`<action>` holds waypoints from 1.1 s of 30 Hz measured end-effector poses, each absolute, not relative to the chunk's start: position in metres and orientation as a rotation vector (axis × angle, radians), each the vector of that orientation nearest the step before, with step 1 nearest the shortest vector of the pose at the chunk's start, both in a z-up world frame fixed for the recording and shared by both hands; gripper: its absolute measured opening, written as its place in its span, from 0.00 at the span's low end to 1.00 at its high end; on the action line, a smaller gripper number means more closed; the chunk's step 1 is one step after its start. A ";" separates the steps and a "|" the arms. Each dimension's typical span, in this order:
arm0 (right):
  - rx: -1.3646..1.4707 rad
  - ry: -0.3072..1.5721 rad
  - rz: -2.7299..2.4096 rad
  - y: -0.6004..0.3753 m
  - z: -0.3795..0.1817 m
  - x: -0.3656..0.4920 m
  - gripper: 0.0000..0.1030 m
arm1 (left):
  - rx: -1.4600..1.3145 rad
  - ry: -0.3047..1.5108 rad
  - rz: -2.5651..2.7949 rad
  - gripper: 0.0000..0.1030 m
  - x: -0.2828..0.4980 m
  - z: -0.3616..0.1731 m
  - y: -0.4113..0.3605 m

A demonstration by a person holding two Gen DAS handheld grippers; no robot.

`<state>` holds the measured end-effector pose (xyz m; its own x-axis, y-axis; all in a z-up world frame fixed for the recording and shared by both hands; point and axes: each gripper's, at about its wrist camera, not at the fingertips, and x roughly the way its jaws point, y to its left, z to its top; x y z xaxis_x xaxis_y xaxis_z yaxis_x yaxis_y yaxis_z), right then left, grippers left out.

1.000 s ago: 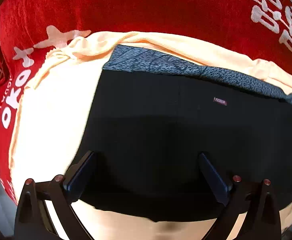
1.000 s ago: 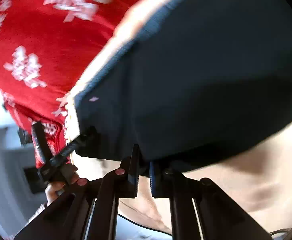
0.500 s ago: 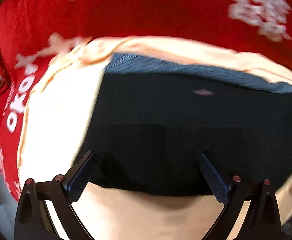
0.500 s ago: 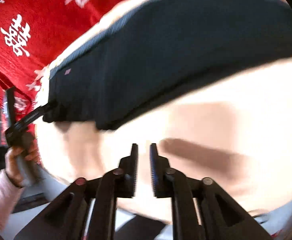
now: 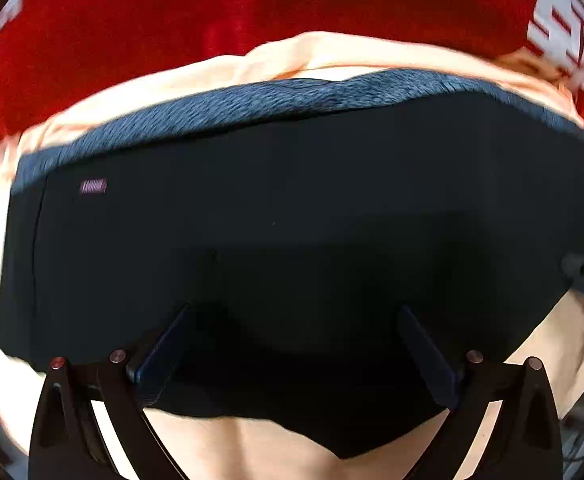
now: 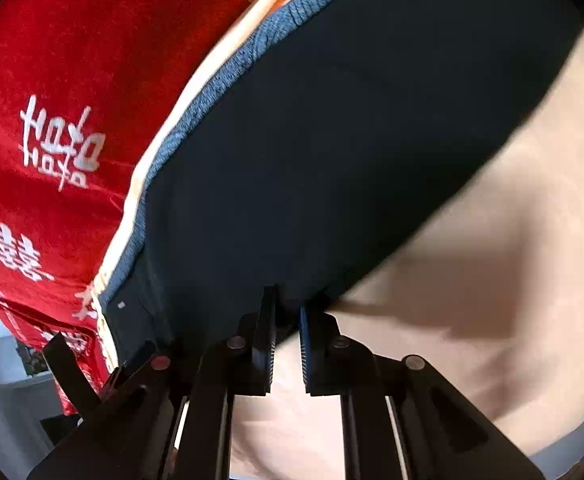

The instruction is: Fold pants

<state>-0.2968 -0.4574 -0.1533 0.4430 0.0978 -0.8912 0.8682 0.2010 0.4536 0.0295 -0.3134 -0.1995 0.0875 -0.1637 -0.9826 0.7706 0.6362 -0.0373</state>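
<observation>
The dark navy pants (image 5: 292, 216) lie folded flat on a peach cloth (image 5: 372, 52), with a blue-grey knit waistband (image 5: 276, 96) along the far edge. My left gripper (image 5: 292, 320) is open, its fingers spread wide over the near edge of the pants. In the right wrist view the pants (image 6: 352, 128) run from the top right to the bottom left. My right gripper (image 6: 287, 300) has its fingers nearly together, with a narrow gap, its tips at the near edge of the pants. I cannot tell whether it pinches fabric.
A red cloth with white characters (image 5: 172, 24) covers the surface beyond the peach cloth; it also shows in the right wrist view (image 6: 60, 120). The peach cloth (image 6: 492, 280) spreads to the right of the pants. The surface's edge and a grey floor (image 6: 8, 400) lie at lower left.
My right gripper pulled back off the pants onto the peach cloth, then came back to the pants' near edge. My left gripper shifted right along the pants, jaws still open.
</observation>
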 end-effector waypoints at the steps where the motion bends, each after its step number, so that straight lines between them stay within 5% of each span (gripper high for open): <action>1: 1.276 1.006 -0.682 -0.456 -0.153 -0.297 0.10 | 0.573 1.338 -0.754 0.99 0.032 -0.201 -0.309; 9: 0.905 1.091 -0.542 -0.479 -0.091 -0.242 0.15 | 0.509 1.273 -0.769 0.99 0.068 -0.154 -0.336; 13: 0.834 1.120 -0.464 -0.499 -0.113 -0.177 0.31 | 0.513 1.227 -0.726 0.99 0.081 -0.168 -0.384; 17: 0.711 1.211 -0.466 -0.515 -0.149 -0.146 0.31 | 0.476 1.275 -0.604 0.99 0.119 -0.207 -0.402; 28: 0.707 1.162 -0.838 -0.610 -0.108 -0.241 0.32 | 0.567 1.228 -0.407 0.99 0.179 -0.197 -0.349; 33: 0.644 1.207 -0.808 -0.566 -0.095 -0.276 0.47 | 0.601 1.228 -0.593 0.99 0.120 -0.168 -0.364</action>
